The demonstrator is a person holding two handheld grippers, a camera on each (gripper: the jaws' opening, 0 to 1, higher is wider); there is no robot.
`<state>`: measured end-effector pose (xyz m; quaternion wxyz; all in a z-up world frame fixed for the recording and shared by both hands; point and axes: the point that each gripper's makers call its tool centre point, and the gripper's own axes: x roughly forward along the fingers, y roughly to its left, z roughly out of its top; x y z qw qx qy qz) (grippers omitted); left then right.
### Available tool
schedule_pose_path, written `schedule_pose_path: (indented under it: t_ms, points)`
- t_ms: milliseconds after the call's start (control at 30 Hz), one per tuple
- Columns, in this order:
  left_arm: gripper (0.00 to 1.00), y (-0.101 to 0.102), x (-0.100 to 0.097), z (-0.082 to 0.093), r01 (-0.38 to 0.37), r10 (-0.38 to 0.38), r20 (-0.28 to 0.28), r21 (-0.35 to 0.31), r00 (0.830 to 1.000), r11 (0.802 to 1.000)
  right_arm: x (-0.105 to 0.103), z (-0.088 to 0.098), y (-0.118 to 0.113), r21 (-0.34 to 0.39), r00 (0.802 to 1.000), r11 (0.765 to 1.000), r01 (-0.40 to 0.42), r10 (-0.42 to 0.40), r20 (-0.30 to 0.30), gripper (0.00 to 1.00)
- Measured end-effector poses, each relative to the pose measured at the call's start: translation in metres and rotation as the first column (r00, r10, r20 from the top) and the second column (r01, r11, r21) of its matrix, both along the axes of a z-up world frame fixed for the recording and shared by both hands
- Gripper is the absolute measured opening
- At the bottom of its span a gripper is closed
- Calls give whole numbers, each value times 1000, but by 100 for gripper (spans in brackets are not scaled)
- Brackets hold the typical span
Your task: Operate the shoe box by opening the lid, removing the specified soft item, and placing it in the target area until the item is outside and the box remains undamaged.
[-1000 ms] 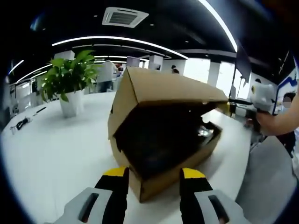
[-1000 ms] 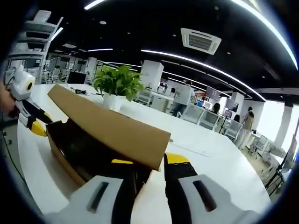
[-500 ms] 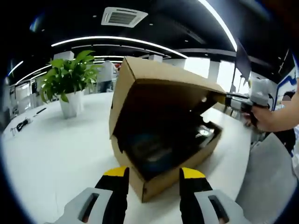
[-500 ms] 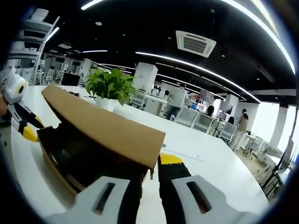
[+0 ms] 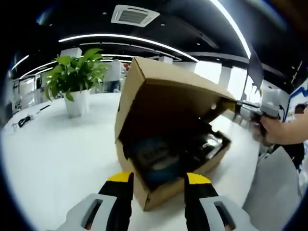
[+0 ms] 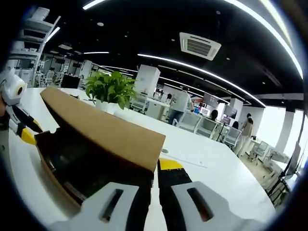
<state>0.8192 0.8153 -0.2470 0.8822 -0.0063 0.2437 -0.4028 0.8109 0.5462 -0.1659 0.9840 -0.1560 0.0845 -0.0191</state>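
A brown cardboard shoe box sits on the white table, its hinged lid lifted at a slant. Inside lies a dark soft item beside something shiny. My left gripper is open, its yellow-tipped jaws either side of the box's near corner without touching it. My right gripper is shut on the lid's front flap and holds it up; in the left gripper view it reaches in from the right, held by a hand. The left gripper appears beyond the box's far end.
A potted green plant stands on the white table behind the box, also visible as the plant. Small dark cables lie at the far left edge. Desks, chairs and people fill the office beyond the table.
The right gripper has raised the lid step by step, so more of the box's dark inside shows. The left gripper has stayed open at the near corner.
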Motion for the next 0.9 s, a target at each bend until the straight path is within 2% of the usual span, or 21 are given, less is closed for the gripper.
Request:
schedule_pose_path:
  t_ms: [67,133,200,267,300,333,900]
  points:
    - [39,2,6,4,-28,28,-13,-2,1000,1000,0,0,0,3,1000,1000,0,0,0,1]
    - [36,10,15,1,-82,83,-33,43,996,996,2,0,-1,8,1000,1000,-1,1,0,1]
    - [34,10,21,5,-105,106,-24,50,994,993,2,0,-1,15,1000,1000,-3,3,0,1]
    - [31,14,25,2,-133,137,-30,96,990,986,5,-1,-2,22,1000,1000,-6,6,-1,1]
    - [31,14,27,2,-141,145,-30,99,989,985,5,-1,-3,24,1000,1000,-6,7,-3,1]
    - [29,20,30,-3,-173,180,-37,137,983,975,7,-2,-3,25,1000,1000,-7,7,-3,1]
    - [21,20,32,-22,-237,262,-57,275,963,932,18,1,-6,27,1000,999,-27,27,1,1]
